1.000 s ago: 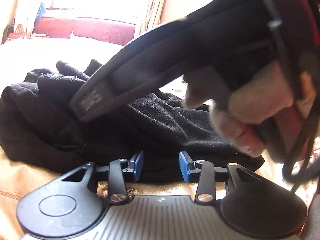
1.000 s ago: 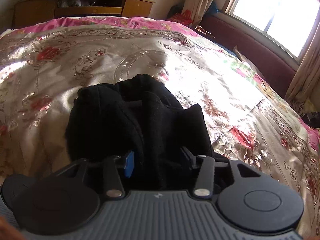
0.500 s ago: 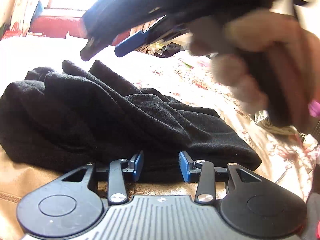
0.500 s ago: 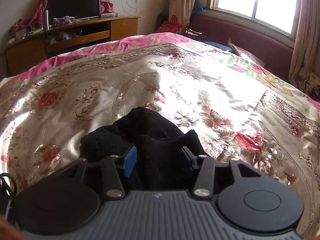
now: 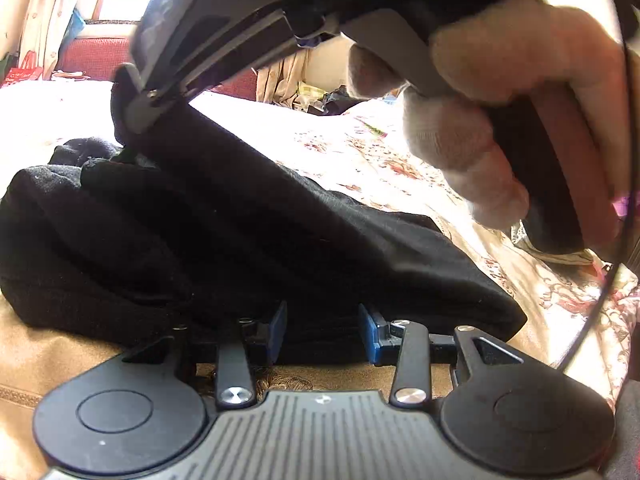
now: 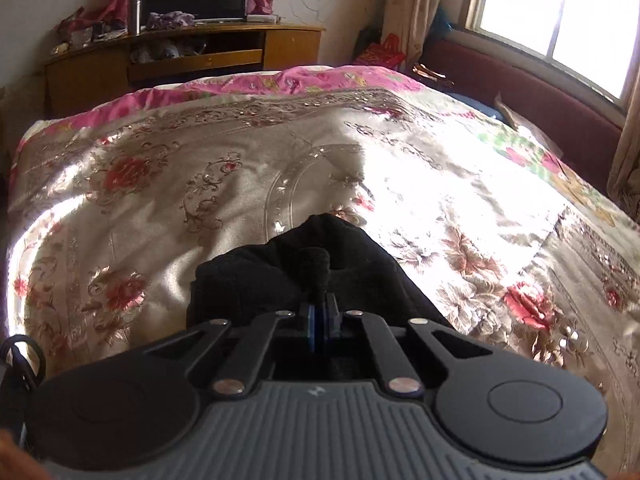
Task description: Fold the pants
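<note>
Right gripper point(image 6: 319, 322): jaws drawn together, the blue pads clamped on a thin pinch of the pants point(image 6: 320, 268); a tuft of black cloth stands up just ahead of the tips. The left-wrist view shows the same gripper point(image 5: 136, 114) from the side, gloved hand point(image 5: 516, 120) on its grip, with a taut ridge of cloth sloping from its tip down to the heap (the pull suggests an edge being raised in order to find a leg or the waistband, a judgement only). The jaws have just been closing, and cloth is now between them.

Left gripper point(image 5: 322, 332): jaws partly apart, one pad point(image 5: 277, 330) either side of the near hem of the pants point(image 5: 240, 240). The cloth lies in the gap, yet neither pad visibly presses on it. Held low at the edge, it seems placed to take or steady that side while the other lifts.

Beyond both tools: the pants lie bunched and unfolded directly in front of the fingers, on a flowered bedspread point(image 6: 168, 184). Farther off stand a wooden cabinet point(image 6: 188, 52) and a window point(image 6: 556, 12).
</note>
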Demonstrator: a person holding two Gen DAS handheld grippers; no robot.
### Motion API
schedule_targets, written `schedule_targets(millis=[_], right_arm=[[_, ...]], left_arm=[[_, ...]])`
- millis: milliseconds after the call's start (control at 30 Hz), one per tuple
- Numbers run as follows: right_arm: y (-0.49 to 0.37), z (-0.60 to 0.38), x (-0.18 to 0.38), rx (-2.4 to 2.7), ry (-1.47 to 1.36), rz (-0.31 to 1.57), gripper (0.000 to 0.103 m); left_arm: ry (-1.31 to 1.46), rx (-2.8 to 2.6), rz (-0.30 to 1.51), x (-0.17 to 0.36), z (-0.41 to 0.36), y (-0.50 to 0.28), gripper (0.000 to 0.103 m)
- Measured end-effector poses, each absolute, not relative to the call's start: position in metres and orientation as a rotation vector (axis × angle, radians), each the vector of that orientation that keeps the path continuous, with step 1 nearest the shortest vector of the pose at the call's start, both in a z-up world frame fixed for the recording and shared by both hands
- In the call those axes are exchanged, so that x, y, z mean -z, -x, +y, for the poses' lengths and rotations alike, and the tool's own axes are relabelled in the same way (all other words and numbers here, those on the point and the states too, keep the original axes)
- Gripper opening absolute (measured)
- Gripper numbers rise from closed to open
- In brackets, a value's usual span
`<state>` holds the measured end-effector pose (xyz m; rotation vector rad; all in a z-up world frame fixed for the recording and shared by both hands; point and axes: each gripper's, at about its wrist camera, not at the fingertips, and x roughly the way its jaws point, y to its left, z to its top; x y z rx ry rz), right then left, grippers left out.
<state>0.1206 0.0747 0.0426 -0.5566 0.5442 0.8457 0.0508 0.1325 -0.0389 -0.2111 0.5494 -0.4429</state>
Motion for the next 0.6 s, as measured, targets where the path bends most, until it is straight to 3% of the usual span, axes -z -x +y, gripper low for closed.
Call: schedule_targets(millis=[133, 200, 300, 367, 467, 500, 600], right_arm=[[-0.129, 0.087, -0.015, -0.87, 0.617, 0.634, 0.008], [-0.123, 0.084, -0.017, -0.871, 0.626, 0.605, 0.016], [-0.117, 0.08, -0.021, -0.884, 0.681, 0.567, 0.042], [-0.116, 0.081, -0.018, -0.923, 0.72, 0.572, 0.049], [-0.118, 0.094, -0.006, -0.915, 0.763, 0.577, 0.047], [-0.122, 0.097, -0.003, -0.897, 0.758, 0.589, 0.038], [-0.138, 0.088, -0.012, -0.897, 0.585, 0.69, 0.024]], left_arm=[[0.196, 0.44, 0.547, 0.04, 0.128, -0.049, 0.053], [0.201, 0.442, 0.545, 0.039, 0.128, -0.049, 0.053], [0.208, 0.445, 0.547, 0.04, 0.13, -0.05, 0.053], [0.219, 0.449, 0.55, 0.039, 0.133, -0.05, 0.053], [0.222, 0.451, 0.551, 0.038, 0.136, -0.049, 0.053], [0.217, 0.449, 0.549, 0.04, 0.137, -0.051, 0.053], [0.215, 0.452, 0.545, 0.039, 0.138, -0.051, 0.053]])
